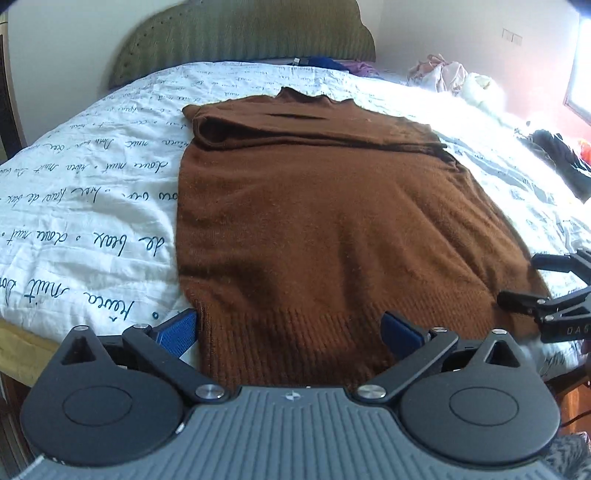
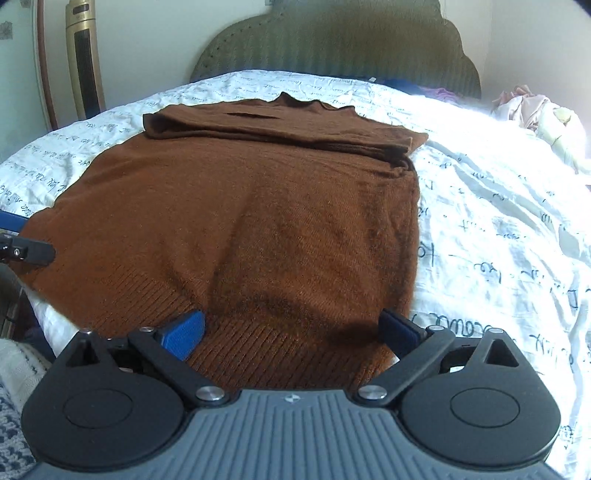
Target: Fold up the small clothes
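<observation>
a: what kind of room is this?
b: a bedroom. a wide bed (image 1: 92, 155) under a white quilt (image 2: 498, 229) printed with dark handwriting, and a green ribbed headboard (image 1: 243, 33) against a pale wall (image 2: 155, 33).
a: any light?
b: strong daylight from a window (image 1: 580, 74) on the right, washing out that side of the quilt.
a: anything else?
b: a gold tower fan (image 2: 84, 55) by the left wall, and loose heaps of clothes (image 1: 447, 75) near the far right corner.

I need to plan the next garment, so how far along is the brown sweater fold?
Done: the brown knit sweater lies flat on the script-printed white bedspread, sleeves folded across its chest. In hand: nothing; left gripper and right gripper gape over the ribbed hem. Left: folding the body.
</observation>
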Motion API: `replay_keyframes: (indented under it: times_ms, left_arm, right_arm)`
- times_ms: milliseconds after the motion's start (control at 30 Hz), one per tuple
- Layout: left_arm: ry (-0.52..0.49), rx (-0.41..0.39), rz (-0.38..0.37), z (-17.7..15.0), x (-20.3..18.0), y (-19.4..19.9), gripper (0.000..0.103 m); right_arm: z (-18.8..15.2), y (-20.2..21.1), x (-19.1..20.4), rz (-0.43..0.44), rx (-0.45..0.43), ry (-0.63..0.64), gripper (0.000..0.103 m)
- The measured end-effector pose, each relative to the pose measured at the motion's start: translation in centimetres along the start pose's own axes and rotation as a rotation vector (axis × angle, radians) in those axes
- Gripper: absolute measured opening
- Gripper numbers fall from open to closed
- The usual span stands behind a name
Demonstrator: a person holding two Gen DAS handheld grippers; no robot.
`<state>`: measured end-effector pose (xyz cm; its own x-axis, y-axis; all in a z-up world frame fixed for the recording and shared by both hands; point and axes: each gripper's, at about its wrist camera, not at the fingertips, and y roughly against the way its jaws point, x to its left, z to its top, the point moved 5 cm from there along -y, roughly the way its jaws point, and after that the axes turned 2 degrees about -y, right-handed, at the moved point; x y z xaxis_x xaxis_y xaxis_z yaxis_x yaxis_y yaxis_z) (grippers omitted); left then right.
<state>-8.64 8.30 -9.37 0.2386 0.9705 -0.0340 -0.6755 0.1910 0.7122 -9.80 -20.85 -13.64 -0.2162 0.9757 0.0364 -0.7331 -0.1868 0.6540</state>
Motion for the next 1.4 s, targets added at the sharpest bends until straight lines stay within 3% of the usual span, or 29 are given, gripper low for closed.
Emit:
replay_keyframes:
  times_ms: [100,167,233,267,533,733,867,1133,1400]
  left_arm:
    - [-0.031,-0.033,0.017,1.1,-1.6,-0.1,0.103]
    - [-0.035,0.031,0.028,1.1,-1.9,-1.5,0.103]
    - [-0.023,0.085,0.030,0.5,-2.0,-3.1,0.103]
    - [-0.021,0.098,0.052,0.1,-1.8,-3.6,0.103]
    - [-0.015,0.080,0.046,-0.3,-1.4,-3.4,0.103]
    - [-0.013,0.074,0.029,-0.4,-1.1,-3.2,0.103]
    - [-0.016,0.068,0.033,-0.5,-1.1,-3.1,0.103]
    - [-0.018,0.051,0.033,-0.5,-1.2,-3.1,0.103]
    - [-0.004,0.038,0.048,-0.4,-1.3,-3.1,0.103]
  right_arm:
    - [0.5,0.2,0.5,0.012,-0.055,-0.023,0.101]
    - [0.7,-0.6,0.4,0.029,-0.055,-0.060,0.101]
    - [-0.1,-1.9,0.3,0.032,0.004,-0.063,0.103]
    - [-0.4,-1.8,0.2,0.037,-0.020,-0.055,0.103]
    - [-0.7,0.5,-1.0,0.078,-0.068,-0.133,0.103]
    - [-0.7,0.6,-4.3,0.155,-0.120,-0.422,0.103]
    - [-0.9,0.0,-5.9,0.162,-0.109,-0.520,0.103]
    - [-1.3,-0.4,-3.8,0.063,-0.108,-0.325,0.103]
    - [-1.9,-0.9,-2.3,-0.015,-0.120,-0.221,0.103]
